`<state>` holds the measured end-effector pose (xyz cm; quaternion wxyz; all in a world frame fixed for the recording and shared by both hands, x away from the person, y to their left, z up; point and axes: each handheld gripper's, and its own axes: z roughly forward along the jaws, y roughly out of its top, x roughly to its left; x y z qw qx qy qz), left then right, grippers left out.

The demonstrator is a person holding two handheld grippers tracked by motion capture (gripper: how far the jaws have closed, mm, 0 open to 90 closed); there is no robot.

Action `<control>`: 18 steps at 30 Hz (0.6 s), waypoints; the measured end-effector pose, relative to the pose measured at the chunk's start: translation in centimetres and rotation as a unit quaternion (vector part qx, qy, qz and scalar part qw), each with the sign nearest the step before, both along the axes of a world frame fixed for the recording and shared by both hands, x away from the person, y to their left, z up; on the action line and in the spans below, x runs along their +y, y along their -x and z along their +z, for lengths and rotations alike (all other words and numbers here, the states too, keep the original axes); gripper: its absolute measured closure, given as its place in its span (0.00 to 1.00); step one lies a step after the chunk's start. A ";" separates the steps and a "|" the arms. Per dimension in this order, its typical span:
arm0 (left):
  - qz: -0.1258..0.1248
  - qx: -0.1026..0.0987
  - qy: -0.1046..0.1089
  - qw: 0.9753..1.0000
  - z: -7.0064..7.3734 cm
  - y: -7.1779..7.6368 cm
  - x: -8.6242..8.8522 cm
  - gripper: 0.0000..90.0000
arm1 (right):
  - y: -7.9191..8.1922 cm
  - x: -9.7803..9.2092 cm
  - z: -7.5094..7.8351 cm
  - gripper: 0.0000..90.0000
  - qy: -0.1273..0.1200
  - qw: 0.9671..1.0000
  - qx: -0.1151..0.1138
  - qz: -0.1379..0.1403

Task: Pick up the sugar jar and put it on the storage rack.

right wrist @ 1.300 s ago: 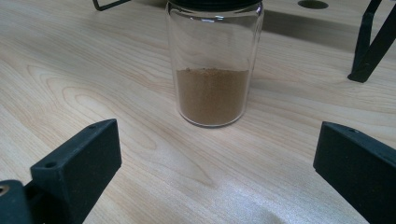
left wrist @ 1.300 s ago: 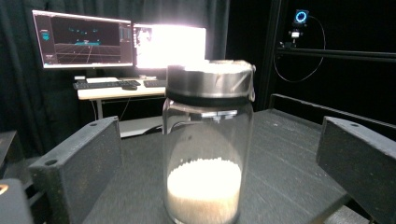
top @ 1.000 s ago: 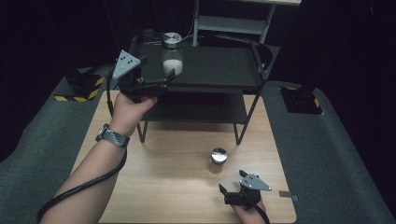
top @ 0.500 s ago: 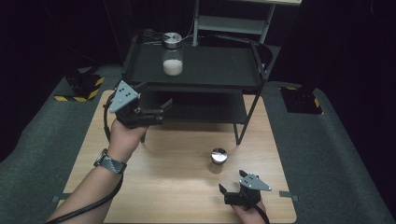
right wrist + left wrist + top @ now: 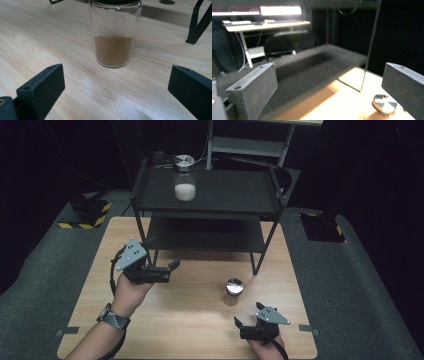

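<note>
Now the glass jar [image 5: 233,291] with the metal lid stands upright on the wooden table [image 5: 200,330], in front of the right front leg of the black shelf rack [image 5: 210,205] and apart from it. From above, the high view gives mostly its shiny lid; the right gripper view shows what is inside, a brown powder [image 5: 113,50] that fills about the lower part of the clear glass, while the lid is cut by the top edge there. The left gripper view shows the same jar [image 5: 384,103] low at the right, just beside its right jaw, and there the ribbed top of the lid is visible. The right gripper [image 5: 250,329] is held low near the front edge of the table, pointing to the jar; its jaws are wide apart and hold nothing, and the jar is between them in the line of sight but well ahead, not touching. The left gripper [image 5: 170,269] is in the air over the left part of the table, in front of the lower shelf of the rack, with its jaws also apart and empty. On the top shelf, a second jar [image 5: 184,180] with white content stands upright near the left back corner, seen in the high view.
</note>
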<state>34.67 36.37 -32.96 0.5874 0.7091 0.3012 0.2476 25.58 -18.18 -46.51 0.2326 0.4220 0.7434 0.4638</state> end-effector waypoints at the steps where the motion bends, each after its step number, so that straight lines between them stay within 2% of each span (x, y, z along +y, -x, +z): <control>1: -0.001 0.005 -0.004 1.000 -0.3 0.1 0.0 0.00 | 0.0 0.0 0.0 0.01 0.000 1.000 0.000 0.000; 6: -0.020 0.027 -0.026 0.999 -2.0 0.2 -0.1 0.00 | 0.0 0.0 0.0 0.01 0.001 1.000 -0.001 0.000; 9: -0.026 0.036 -0.028 0.999 -2.8 0.3 -0.1 0.00 | 0.0 0.1 0.0 0.01 0.002 1.000 -0.001 0.000; 13: -0.032 0.060 -0.027 0.997 -4.1 0.3 0.2 0.00 | 0.0 0.1 0.0 0.01 0.003 1.000 -0.002 0.000; 18: -0.034 0.070 -0.041 0.996 -5.6 1.0 0.3 0.00 | 0.0 0.1 0.0 0.01 0.003 1.000 -0.002 0.001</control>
